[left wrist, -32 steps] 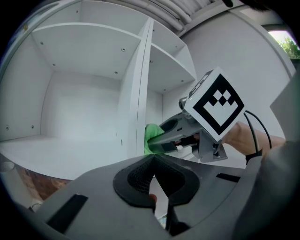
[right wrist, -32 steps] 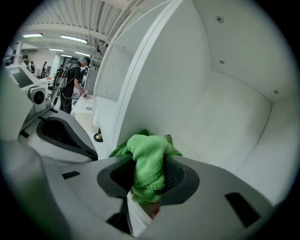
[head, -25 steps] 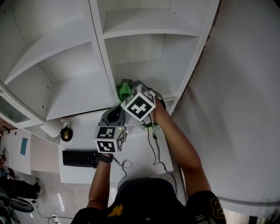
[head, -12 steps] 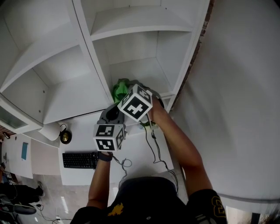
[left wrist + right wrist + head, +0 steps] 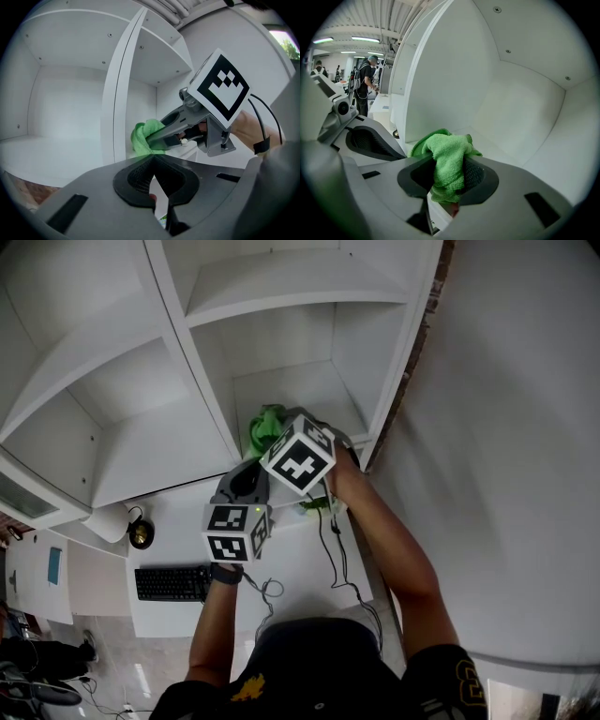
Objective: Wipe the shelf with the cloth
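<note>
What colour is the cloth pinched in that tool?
Bright green. The cloth shows best in the right gripper view.

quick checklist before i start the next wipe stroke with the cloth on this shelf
1. Cloth gripped by the right hand-held gripper: ok, jaws shut on it.
2. Cloth sticking out past the jaws to wipe with: ok.
3. Cloth touching the shelf board: cannot tell.
4. Left hand-held gripper out of the way: ok, shut, empty, outside the shelf.
5. Stroke path free: ok, nothing else shows in that compartment.
</note>
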A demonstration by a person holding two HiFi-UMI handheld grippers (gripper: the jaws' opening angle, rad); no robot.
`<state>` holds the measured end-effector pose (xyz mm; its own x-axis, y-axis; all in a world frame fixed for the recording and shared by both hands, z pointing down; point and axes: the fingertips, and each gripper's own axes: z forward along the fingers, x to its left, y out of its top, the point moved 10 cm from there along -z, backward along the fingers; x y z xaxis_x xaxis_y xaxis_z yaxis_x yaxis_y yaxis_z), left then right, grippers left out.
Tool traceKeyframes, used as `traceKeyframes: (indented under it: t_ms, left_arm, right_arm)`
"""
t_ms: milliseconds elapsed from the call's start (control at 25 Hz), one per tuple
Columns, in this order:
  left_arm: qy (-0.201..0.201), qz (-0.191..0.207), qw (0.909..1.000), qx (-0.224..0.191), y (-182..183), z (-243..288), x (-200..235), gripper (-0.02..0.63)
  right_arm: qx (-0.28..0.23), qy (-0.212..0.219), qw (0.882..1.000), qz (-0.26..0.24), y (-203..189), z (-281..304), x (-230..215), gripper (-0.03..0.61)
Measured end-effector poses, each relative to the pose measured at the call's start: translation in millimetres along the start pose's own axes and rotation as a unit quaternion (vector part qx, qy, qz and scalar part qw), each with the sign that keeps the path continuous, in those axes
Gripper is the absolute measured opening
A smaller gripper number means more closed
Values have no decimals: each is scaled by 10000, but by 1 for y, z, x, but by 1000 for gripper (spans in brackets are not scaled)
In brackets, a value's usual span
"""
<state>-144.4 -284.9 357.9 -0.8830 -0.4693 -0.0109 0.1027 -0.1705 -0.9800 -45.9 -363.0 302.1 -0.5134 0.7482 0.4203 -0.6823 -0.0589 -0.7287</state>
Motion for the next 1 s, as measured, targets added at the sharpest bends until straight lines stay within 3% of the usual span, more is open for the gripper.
traceKeyframes:
  t_ms: [1000]
  left_arm:
    - [-140, 16, 9999, -3, -1, 2, -6, 17]
  right_arm:
    - [255, -495, 9968, 571, -30, -24, -27, 117]
